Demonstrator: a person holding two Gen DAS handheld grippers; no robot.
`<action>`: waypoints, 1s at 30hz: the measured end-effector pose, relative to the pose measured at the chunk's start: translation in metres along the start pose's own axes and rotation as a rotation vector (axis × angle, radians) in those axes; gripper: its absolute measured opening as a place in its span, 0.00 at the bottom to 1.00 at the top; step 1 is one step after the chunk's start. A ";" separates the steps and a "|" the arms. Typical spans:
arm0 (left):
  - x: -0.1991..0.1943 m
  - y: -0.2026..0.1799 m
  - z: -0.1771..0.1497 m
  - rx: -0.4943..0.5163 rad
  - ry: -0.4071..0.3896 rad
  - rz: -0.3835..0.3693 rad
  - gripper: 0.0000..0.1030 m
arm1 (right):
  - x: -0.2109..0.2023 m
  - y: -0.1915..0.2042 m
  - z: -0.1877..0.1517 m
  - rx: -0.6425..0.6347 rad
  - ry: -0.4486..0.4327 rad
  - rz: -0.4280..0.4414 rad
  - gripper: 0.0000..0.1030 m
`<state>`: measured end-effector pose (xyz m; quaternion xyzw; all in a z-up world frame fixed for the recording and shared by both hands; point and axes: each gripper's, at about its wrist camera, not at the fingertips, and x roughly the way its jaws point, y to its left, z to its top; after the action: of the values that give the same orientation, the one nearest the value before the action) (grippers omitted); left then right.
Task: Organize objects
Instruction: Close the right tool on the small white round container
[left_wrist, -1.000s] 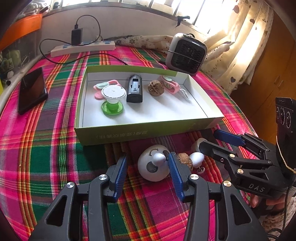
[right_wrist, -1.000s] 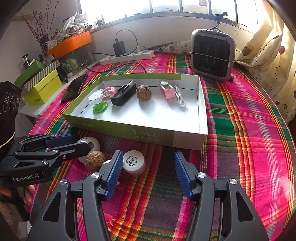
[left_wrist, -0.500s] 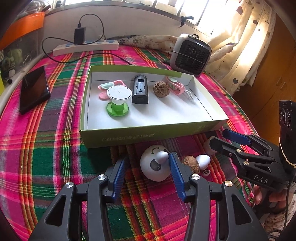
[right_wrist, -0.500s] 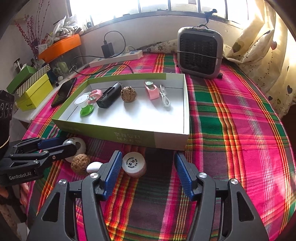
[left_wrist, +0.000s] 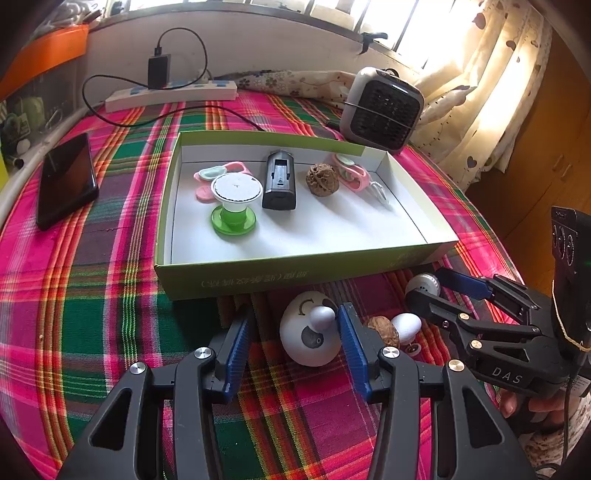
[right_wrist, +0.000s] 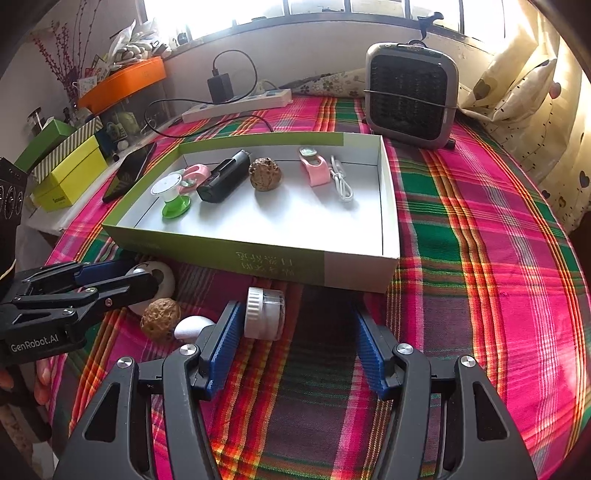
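A green-and-white open box (left_wrist: 295, 273) (right_wrist: 354, 269) holds a green-based stand, a black device, a walnut, pink items and a white cable. In front of it lie a white egg-shaped toy (left_wrist: 310, 339) (right_wrist: 155, 280), a loose walnut (left_wrist: 384, 330) (right_wrist: 160, 323), a small white egg (left_wrist: 406, 325) (right_wrist: 192, 326) and a small white jar (right_wrist: 264, 314) (left_wrist: 423, 284). My left gripper (left_wrist: 293, 345) is open, its fingers on either side of the toy, the right pad beside it. My right gripper (right_wrist: 295, 345) is open; the jar lies tipped on its side against the left pad (right_wrist: 225, 332).
A black phone (left_wrist: 66, 181) lies left of the box. A grey fan heater (right_wrist: 410, 96) stands behind the box at the right. A power strip with a charger (left_wrist: 170, 96) lies at the back. Yellow and green boxes (right_wrist: 70, 173) stand off the table's left edge.
The small jar has tipped from upright onto its side beside my right gripper's left pad. My left gripper has shifted a little further around the white toy.
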<state>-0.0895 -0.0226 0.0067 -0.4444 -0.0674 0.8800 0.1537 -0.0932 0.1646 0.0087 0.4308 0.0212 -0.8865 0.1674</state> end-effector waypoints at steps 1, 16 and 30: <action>0.000 0.000 0.000 0.000 -0.001 0.001 0.44 | 0.000 0.000 0.000 0.000 0.000 -0.001 0.57; 0.002 -0.006 0.001 0.010 -0.006 -0.020 0.30 | 0.001 0.005 0.000 -0.019 -0.001 0.003 0.43; 0.001 -0.008 0.001 0.016 -0.010 -0.017 0.28 | 0.001 0.008 0.001 -0.038 0.002 0.019 0.19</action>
<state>-0.0890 -0.0152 0.0082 -0.4381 -0.0647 0.8814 0.1645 -0.0924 0.1567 0.0092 0.4286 0.0342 -0.8839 0.1839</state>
